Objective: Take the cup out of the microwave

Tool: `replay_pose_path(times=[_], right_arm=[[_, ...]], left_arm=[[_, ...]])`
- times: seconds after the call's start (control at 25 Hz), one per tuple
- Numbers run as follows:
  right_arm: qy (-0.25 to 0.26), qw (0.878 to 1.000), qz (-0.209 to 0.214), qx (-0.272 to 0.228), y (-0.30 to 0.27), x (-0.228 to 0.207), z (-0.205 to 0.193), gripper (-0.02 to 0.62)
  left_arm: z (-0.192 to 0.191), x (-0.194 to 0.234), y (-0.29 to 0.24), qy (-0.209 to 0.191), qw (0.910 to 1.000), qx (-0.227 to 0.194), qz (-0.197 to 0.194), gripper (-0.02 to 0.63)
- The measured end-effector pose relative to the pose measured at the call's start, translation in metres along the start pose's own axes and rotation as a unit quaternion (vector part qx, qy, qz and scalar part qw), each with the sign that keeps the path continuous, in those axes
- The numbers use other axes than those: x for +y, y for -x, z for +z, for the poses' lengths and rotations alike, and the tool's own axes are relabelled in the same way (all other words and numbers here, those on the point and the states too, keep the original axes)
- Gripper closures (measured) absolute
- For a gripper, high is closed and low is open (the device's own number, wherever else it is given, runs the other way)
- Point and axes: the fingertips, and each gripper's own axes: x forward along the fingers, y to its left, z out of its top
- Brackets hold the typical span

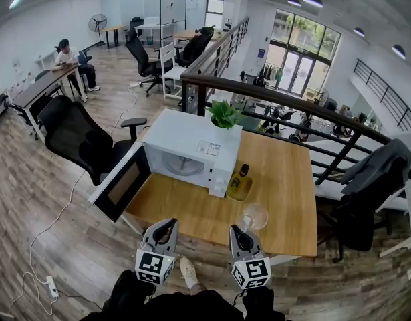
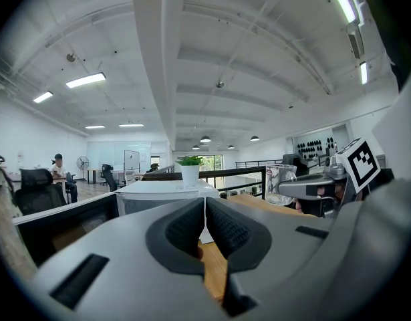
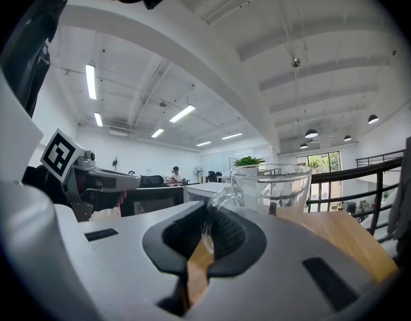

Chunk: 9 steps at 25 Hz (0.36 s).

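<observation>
A clear glass cup (image 1: 254,216) is out of the white microwave (image 1: 192,149) and sits low over the wooden table (image 1: 285,192) near its front edge. My right gripper (image 1: 240,231) is shut on the cup's handle. In the right gripper view the cup (image 3: 275,189) stands upright just past the right gripper (image 3: 206,229), its thin handle pinched between the pads. My left gripper (image 1: 166,225) hovers at the table's front edge, left of the cup; the left gripper (image 2: 204,206) is shut with nothing in it. The microwave door (image 1: 121,184) hangs open to the left.
A dark bottle on a yellow-green dish (image 1: 240,182) stands just right of the microwave. A potted plant (image 1: 224,114) sits behind it. A black office chair (image 1: 78,139) is left of the open door. A railing (image 1: 292,102) runs behind the table.
</observation>
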Motion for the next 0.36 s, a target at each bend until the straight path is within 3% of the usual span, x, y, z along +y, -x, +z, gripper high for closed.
replay_pose_path(times=[0.36], right_arm=[[0.0,1.0,0.001,0.001,-0.0023,0.0028,0.0011,0.571]], left_arm=[[0.0004,0.0018,0.0003,0.001,1.0,-0.001,0.0,0.578]])
